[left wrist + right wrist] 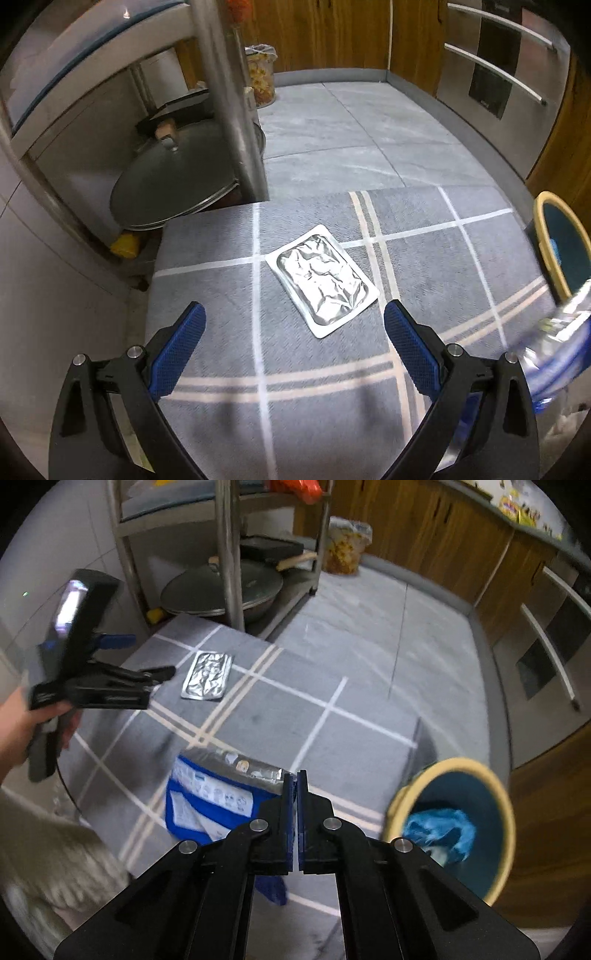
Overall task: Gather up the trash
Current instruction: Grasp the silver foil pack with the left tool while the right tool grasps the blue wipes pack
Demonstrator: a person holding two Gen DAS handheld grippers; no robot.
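1. step in hand: two pieces of trash are in play. the right gripper (297, 775) carries a blue and white foil pouch (210, 805) above the grey checked rug (332, 731). the left gripper (293, 332) is lined up on a silver foil packet (322, 278) that lies flat on the same rug.
2. right jaws: closed, with the pads pressed together on the top edge of the pouch. the pouch hangs below and to the left of the jaws, clear of the rug as far as the view shows.
3. left jaws: wide open and holding nothing. in the left wrist view the silver packet lies ahead of and between the two blue pads (181, 347), not touching either one.
4. bin: the yellow-rimmed trash bin (495, 775) stands to the right of the right gripper, near the rug's edge. crumpled blue trash (439, 830) already lies inside it.
5. next move, right side (judgement): bring the pouch over the bin opening, then open the jaws so that it drops inside the rim.
6. next move, left side (judgement): lower the open jaws to the packet. because it lies flat, one pad likely has to catch a raised edge or crease before closing.
7. caution (judgement): the limp pouch may snag on the bin rim if released too low.
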